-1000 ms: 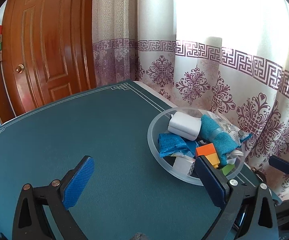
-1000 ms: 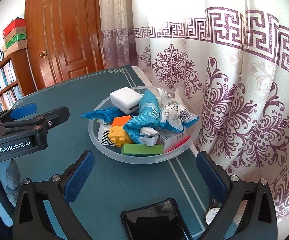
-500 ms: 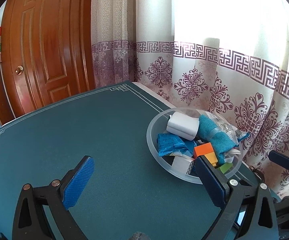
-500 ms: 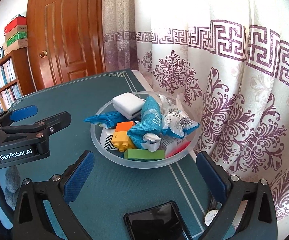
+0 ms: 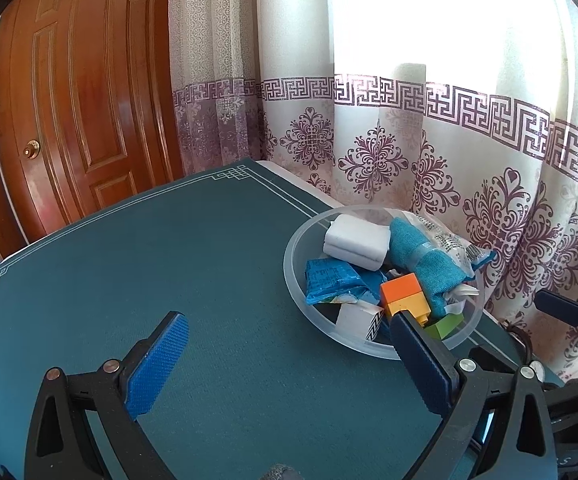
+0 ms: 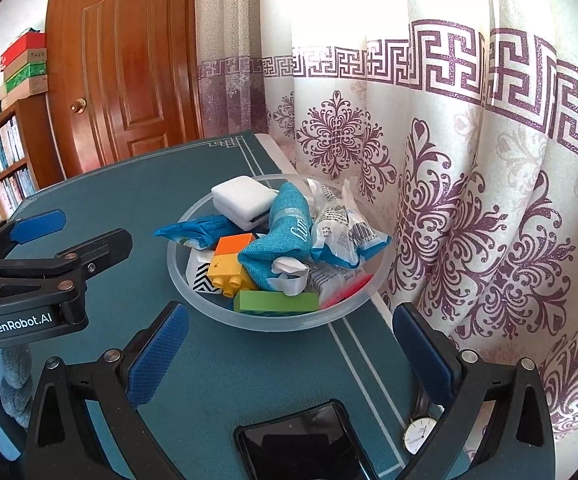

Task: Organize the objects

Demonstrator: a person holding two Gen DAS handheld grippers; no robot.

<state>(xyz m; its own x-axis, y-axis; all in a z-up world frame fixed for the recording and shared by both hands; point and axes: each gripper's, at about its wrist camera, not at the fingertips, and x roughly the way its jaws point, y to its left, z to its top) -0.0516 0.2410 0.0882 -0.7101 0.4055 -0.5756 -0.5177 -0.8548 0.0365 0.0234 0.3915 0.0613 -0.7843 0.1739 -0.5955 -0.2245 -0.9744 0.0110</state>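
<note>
A clear plastic bowl (image 6: 193,280) sits near the right edge of the teal table mat (image 6: 225,368). It holds a white box (image 6: 245,200), a teal cloth pouch (image 6: 285,236), a blue snack packet (image 6: 193,232), orange and yellow bricks (image 6: 229,258), a green brick (image 6: 275,302) and a clear wrapper (image 6: 341,232). The bowl also shows in the left wrist view (image 5: 295,280). My right gripper (image 6: 289,356) is open and empty, just in front of the bowl. My left gripper (image 5: 289,356) is open and empty, left of the bowl; it also shows in the right wrist view (image 6: 73,236).
A black phone (image 6: 301,444) and a wristwatch (image 6: 419,436) lie on the mat below my right gripper. A patterned curtain (image 6: 469,200) hangs close behind the bowl. A wooden door (image 5: 81,120) and a bookshelf (image 6: 1,168) stand beyond the table.
Both grippers have pulled back slightly from the bowl and risen a little. Nothing was grasped; the bowl's contents are unmoved.
</note>
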